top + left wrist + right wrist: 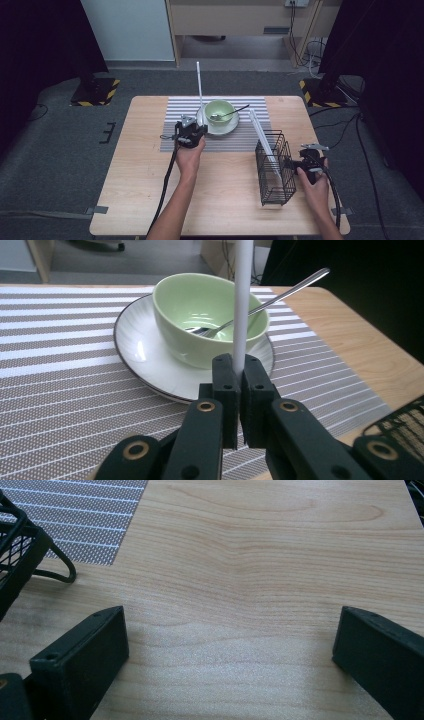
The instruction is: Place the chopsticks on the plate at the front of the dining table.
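Left gripper view, left gripper (239, 367) clamped on upright white rod (243, 300), right gripper (227, 645) spread wide.

A lab or recording studio: a lone wooden desk (150, 200) stands on grey carpet (55, 165), flanked by black curtains (35, 50), hazard-striped stand bases (95, 92) left and right, and loose cables (310, 52) far right.

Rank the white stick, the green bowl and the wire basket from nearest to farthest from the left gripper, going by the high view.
1. White stick: clamped between the left gripper's jaws, standing upright.
2. Green bowl: just beyond the gripper, on the white plate, spoon inside.
3. Wire basket: off to the right, near the right gripper.
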Action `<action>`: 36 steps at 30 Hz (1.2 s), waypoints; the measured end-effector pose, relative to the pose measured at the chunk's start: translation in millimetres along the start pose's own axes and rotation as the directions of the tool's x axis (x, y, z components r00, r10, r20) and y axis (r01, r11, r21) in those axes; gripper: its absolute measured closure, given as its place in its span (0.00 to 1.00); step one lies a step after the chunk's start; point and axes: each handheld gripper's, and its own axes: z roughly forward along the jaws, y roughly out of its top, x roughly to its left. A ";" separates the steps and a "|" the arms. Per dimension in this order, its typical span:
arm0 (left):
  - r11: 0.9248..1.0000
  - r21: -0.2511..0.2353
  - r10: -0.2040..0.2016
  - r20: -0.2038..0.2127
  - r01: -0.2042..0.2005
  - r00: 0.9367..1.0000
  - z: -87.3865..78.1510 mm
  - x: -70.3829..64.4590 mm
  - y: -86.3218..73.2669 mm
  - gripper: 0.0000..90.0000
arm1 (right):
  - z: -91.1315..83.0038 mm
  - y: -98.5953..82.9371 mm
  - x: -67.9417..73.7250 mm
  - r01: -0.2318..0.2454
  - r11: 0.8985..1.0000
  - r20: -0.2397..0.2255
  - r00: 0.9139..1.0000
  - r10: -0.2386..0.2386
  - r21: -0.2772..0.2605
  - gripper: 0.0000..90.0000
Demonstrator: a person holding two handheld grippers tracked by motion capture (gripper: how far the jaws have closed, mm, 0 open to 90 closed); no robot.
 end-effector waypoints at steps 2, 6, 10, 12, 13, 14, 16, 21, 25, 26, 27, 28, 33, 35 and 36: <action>1.000 0.006 -0.003 -0.008 0.003 1.000 2.5 2.0 -0.8 0.96 | 0.0 0.0 0.2 -0.001 1.000 0.002 1.000 0.001 0.000 0.02; 1.000 0.017 -0.009 -0.027 0.009 1.000 6.3 5.7 -2.5 0.96 | 0.1 0.0 0.3 -0.001 1.000 0.002 1.000 0.001 0.000 0.02; 1.000 0.023 -0.005 -0.040 0.006 0.999 6.5 8.4 -2.8 0.96 | 0.1 0.0 0.2 -0.001 1.000 0.002 1.000 0.001 0.000 0.02; 1.000 0.029 -0.006 -0.040 0.007 0.999 6.7 8.4 -3.6 0.96 | 0.1 0.0 0.2 -0.001 1.000 0.002 1.000 0.001 0.000 0.02; 1.000 0.031 -0.006 -0.039 0.007 0.999 6.7 8.1 -3.8 0.96 | 0.1 0.0 0.3 -0.001 1.000 0.002 1.000 0.001 0.000 0.02; 1.000 0.031 -0.004 -0.039 0.005 0.999 6.5 7.8 -4.0 0.96 | 0.1 0.0 0.2 0.000 1.000 0.002 1.000 0.000 0.000 0.02; 0.999 0.033 -0.003 -0.039 0.004 0.999 6.6 7.6 -4.8 0.96 | 0.2 0.1 0.5 -0.004 1.000 0.002 1.000 0.004 0.000 0.01; 0.999 0.047 -0.001 -0.044 0.003 0.999 7.4 8.2 -6.5 0.96 | 0.2 0.2 0.6 -0.004 1.000 0.002 1.000 0.004 0.000 0.01; 0.998 0.057 -0.006 -0.048 0.009 0.999 9.2 9.4 -8.9 0.96 | 0.2 0.2 0.6 -0.004 1.000 0.002 1.000 0.004 0.000 0.01; 0.998 0.059 -0.006 -0.048 0.009 0.999 9.8 9.8 -9.7 0.96 | 0.2 0.2 0.5 -0.004 1.000 0.002 1.000 0.004 0.000 0.01; 0.998 0.062 -0.009 -0.050 0.013 0.999 10.4 10.2 -10.6 0.96 | 0.2 0.2 0.5 -0.004 1.000 0.002 1.000 0.004 0.000 0.01; 0.998 0.065 -0.012 -0.051 0.015 0.999 10.9 10.8 -11.4 0.96 | 0.3 0.2 0.5 -0.004 1.000 0.002 1.000 0.004 0.000 0.01; 0.996 0.074 -0.043 -0.056 0.047 0.998 11.7 16.0 -15.6 0.96 | 0.4 0.2 0.7 -0.005 1.000 0.002 1.000 0.005 0.000 0.01; 0.995 0.083 -0.046 -0.063 0.051 0.997 11.8 18.4 -17.0 0.96 | 0.4 0.2 0.8 -0.006 1.000 0.002 1.000 0.006 0.000 0.01; 0.995 0.083 -0.047 -0.066 0.052 0.997 12.0 19.4 -17.8 0.96 | 0.4 0.3 0.8 -0.006 1.000 0.002 1.000 0.006 0.001 0.01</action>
